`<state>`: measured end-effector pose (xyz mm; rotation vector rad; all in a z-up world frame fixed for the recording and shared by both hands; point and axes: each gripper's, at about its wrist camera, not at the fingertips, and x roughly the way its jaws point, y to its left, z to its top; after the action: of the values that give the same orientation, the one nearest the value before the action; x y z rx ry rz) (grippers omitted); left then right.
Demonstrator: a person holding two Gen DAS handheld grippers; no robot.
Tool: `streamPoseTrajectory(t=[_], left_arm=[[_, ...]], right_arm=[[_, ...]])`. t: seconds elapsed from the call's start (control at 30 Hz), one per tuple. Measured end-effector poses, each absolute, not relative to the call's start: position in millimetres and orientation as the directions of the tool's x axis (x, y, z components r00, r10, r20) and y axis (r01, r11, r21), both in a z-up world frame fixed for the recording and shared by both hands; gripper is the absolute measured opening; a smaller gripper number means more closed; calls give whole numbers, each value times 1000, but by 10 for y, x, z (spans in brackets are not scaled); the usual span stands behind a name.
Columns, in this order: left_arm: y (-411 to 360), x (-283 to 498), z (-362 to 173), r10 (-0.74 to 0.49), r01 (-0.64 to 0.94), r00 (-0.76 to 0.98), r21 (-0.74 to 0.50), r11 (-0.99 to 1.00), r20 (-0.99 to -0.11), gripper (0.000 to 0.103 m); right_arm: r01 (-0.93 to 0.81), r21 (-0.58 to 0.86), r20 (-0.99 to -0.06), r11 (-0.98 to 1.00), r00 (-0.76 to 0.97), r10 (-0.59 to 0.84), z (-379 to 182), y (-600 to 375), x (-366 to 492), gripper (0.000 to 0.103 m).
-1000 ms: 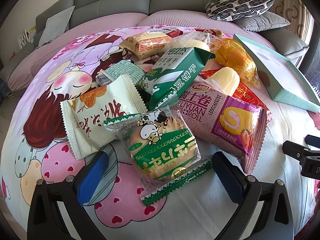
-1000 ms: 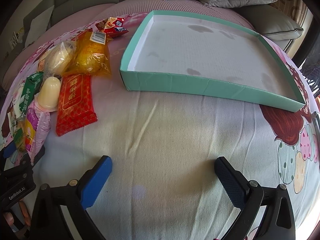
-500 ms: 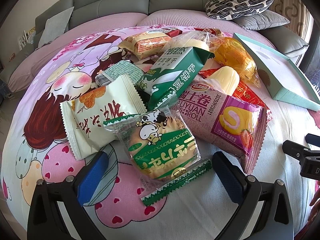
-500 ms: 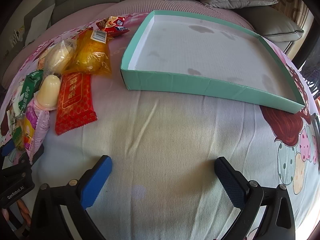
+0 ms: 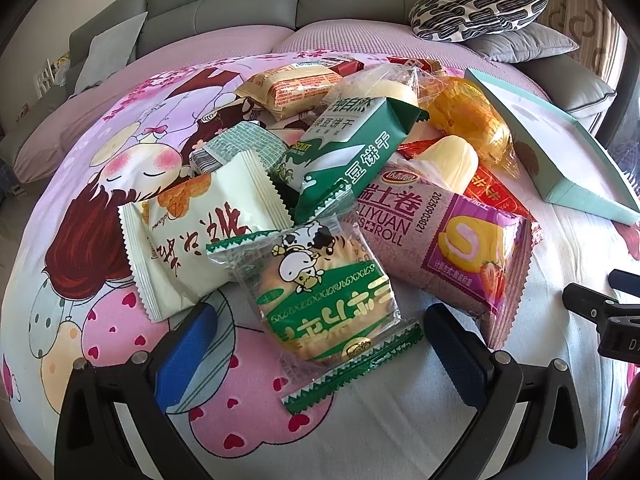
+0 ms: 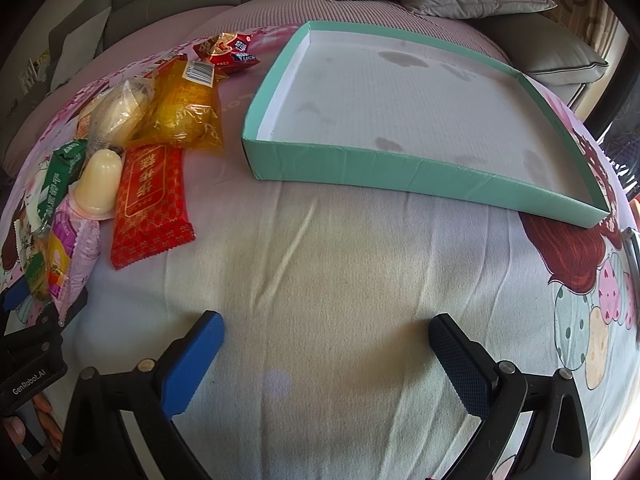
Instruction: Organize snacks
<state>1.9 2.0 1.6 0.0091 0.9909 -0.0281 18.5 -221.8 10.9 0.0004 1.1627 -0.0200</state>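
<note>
1. The left tool (image 5: pixel 320 336) is held wide and grips nothing; its two fingers flank the near end of the cow packet (image 5: pixel 320 292), which lies flat on the bed (image 5: pixel 360 420) between them, untouched as far as can be seen.
2. This straddling pose is judged to be a set-up for a pinch on that packet, since it is the nearest of the heap and lies on top.
3. Beyond the cow packet, the rest of the snacks are piled: a cream packet (image 5: pixel 192 232) to its left, a green biscuit pack (image 5: pixel 352 152) behind it, a pink roll pack (image 5: pixel 440 232) to its right, and a jelly cup (image 5: pixel 452 160) and an orange bag (image 5: pixel 472 120) farther back.
4. The right tool (image 6: pixel 326 352) is likewise spread wide and empty, poised over bare sheet, well apart from the heap.
5. Beyond the right tool the teal tray (image 6: pixel 400 168) rests on the bed, to the right of the heap; nothing is in it, only faint marks on its white floor.
6. The tray is judged to be the intended receptacle, so no snack has yet been sorted.
7. A red packet (image 6: pixel 148 204) lies nearest the tray's left wall, though not touching it.
</note>
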Motion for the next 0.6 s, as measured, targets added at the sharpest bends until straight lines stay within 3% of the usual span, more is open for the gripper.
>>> streamPoseTrajectory(t=[0.6], left_arm=[[1,19,7,-12,29,547,5,1000,-837,103]], right_arm=[[16,-13,-917,1000,398,-18,108,-2193,179,103]])
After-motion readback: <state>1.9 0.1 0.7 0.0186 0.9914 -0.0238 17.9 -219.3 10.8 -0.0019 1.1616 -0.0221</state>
